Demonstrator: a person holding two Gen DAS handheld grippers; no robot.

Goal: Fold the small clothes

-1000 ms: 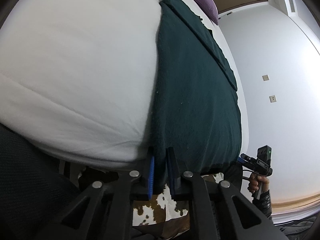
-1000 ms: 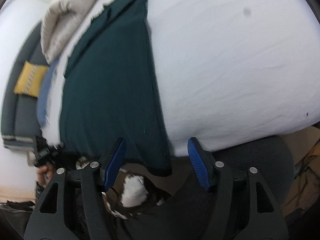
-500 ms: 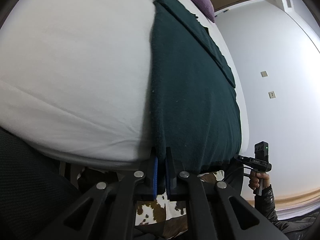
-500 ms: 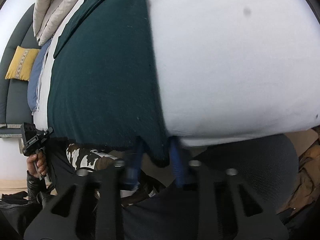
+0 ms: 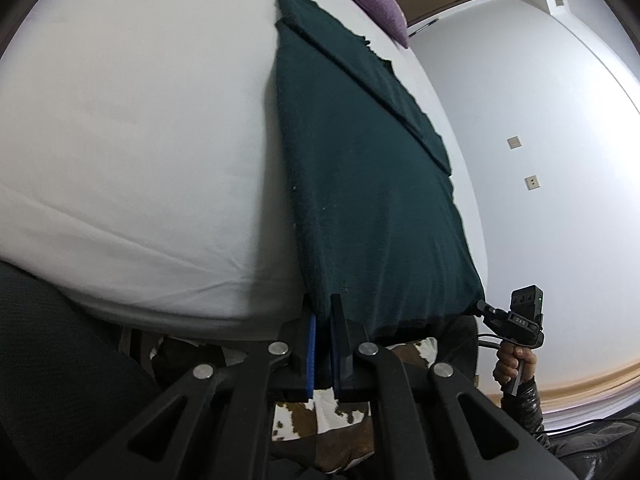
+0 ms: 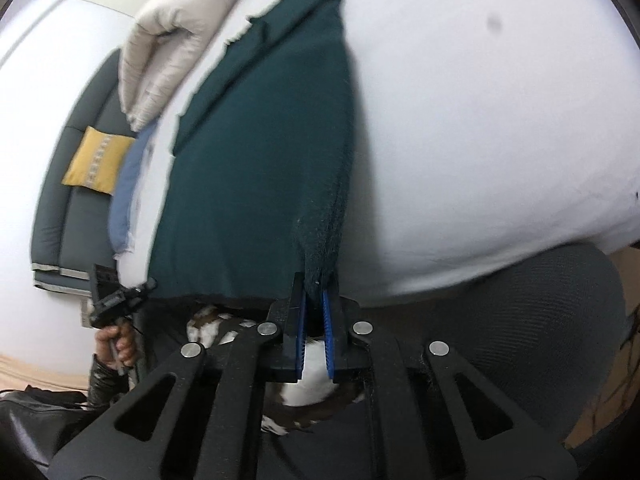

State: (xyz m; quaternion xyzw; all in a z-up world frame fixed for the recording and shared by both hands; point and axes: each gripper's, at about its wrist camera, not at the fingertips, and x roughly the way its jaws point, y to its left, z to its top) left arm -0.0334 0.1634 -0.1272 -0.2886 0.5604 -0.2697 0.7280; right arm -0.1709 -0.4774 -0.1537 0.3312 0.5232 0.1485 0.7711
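Cloth (image 5: 360,184), dark green, is pinched at both near corners, at the edge of a white bed (image 5: 140,140). The left claw (image 5: 322,332) is closed on the cloth's near left corner, its blue pads (image 5: 311,354) pressed against the fabric. The right claw (image 6: 314,308) is clamped on the near right corner; its jaws have just been closing, and the fabric is bunched between them and drawn up slightly off the bed. In the left view the right claw (image 5: 482,305) is seen at the cloth's far corner, held by a hand (image 5: 514,364) in a dark sleeve. From the claws outward the cloth is spread flat across the mattress, with a folded strip lying along its far edge. Beyond it, a purple cushion (image 5: 376,4) is seen near the wall, and in the right view a pale duvet (image 6: 168,48) and a yellow cushion (image 6: 98,160) on a grey sofa (image 6: 56,216)
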